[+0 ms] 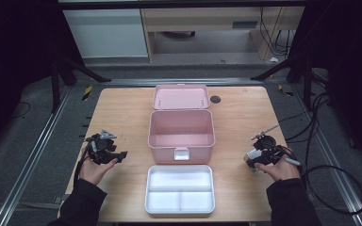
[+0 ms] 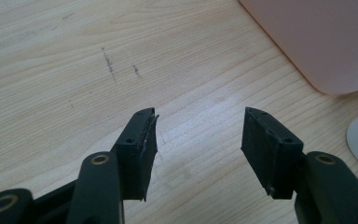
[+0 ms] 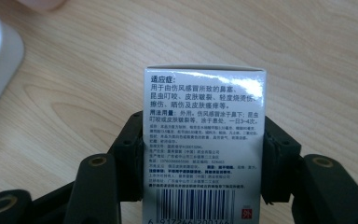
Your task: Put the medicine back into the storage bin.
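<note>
On the bench, right side: my right gripper (image 1: 253, 160) has a small medicine carton (image 3: 204, 144) pinched between its jaws, pads pressing on the two narrow side walls, printed face up toward the camera.

Carton's long axis: runs straight out along the jaws, barcode end back by the gripper body and the top flap sticking out past the fingertips (image 3: 131, 140). So it points wherever I point.

Where it sits: held just off the wood near the bench's right edge, well apart from everything else.

Left gripper (image 1: 122, 154): jaws spread fairly wide with nothing in them, only bare wood between the pads (image 2: 147, 149). It hangs low over the bench (image 1: 118, 108) left of the box.

Pink box (image 1: 181, 133): open in the middle, lid (image 1: 181, 97) flipped back, inside looks empty from the high view.

White tray (image 1: 179, 189): three compartments, sits just in front of the box, also empty.

The bit that matters: both box and tray lie to the left of my loaded gripper, toward the bench's centre, and the right hand is the one carrying. The tray's right end looks closer than the box, I'd guess.

My guess at the step: carton picked up, drop-off not done yet. Next move probably means swinging inward and tipping the carton's free end down into whichever container.
</note>
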`<state>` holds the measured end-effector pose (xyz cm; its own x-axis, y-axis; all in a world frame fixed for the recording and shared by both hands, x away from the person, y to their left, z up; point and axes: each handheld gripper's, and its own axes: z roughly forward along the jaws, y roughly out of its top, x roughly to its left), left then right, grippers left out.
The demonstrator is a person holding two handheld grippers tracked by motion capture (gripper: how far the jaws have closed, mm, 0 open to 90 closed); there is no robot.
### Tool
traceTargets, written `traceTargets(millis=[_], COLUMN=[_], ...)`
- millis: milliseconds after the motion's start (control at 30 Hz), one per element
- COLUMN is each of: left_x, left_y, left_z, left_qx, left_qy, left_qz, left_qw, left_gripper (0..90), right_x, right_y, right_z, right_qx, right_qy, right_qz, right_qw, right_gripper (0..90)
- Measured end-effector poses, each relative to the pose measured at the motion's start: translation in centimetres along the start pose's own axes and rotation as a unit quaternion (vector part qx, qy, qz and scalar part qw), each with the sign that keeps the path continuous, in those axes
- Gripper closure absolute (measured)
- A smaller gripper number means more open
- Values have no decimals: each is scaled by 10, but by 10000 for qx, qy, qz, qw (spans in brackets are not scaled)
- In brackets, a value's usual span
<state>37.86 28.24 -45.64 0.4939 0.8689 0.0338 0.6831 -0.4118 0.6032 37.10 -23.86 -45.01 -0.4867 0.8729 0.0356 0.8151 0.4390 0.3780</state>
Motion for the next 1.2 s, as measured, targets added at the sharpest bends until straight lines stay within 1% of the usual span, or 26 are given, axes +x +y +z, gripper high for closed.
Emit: traceTargets(millis=[133,267,400,533,633,800,900,933,1200], left_x=[1,1,0,-1,0,1,3,3,3], left_y=[0,1,2,2,2,2,3,3,3], left_z=[1,2,4,5,4,2,2,2,1], left_qx=[21,18,35,36,40,12,-6,-10,-20], left_qy=[-8,-21,-53,-63,-62,-63,-52,-57,-61], left_qz=[7,2,37,30,31,9,-13,-13,-18], left_qw=[10000,10000,10000,10000,10000,10000,10000,10000,10000], left_gripper=[444,442,443,444,444,446,449,449,450], right_x=[3,5,7,11,16,23,29,31,45], right_y=[7,15,26,38,49,64,74,78,106], right_z=[-8,-19,-29,-41,-50,-62,-68,-71,-85], right_qx=[-123,-261,-436,-629,-725,-915,-1022,-1061,-1277], right_qy=[76,78,106,101,126,131,197,188,222], right_qz=[-21,-36,-117,-189,-240,-397,-484,-520,-750], right_qw=[9999,9996,9989,9978,9970,9949,9934,9928,9887], right_gripper=[454,454,454,454,454,454,454,454,454])
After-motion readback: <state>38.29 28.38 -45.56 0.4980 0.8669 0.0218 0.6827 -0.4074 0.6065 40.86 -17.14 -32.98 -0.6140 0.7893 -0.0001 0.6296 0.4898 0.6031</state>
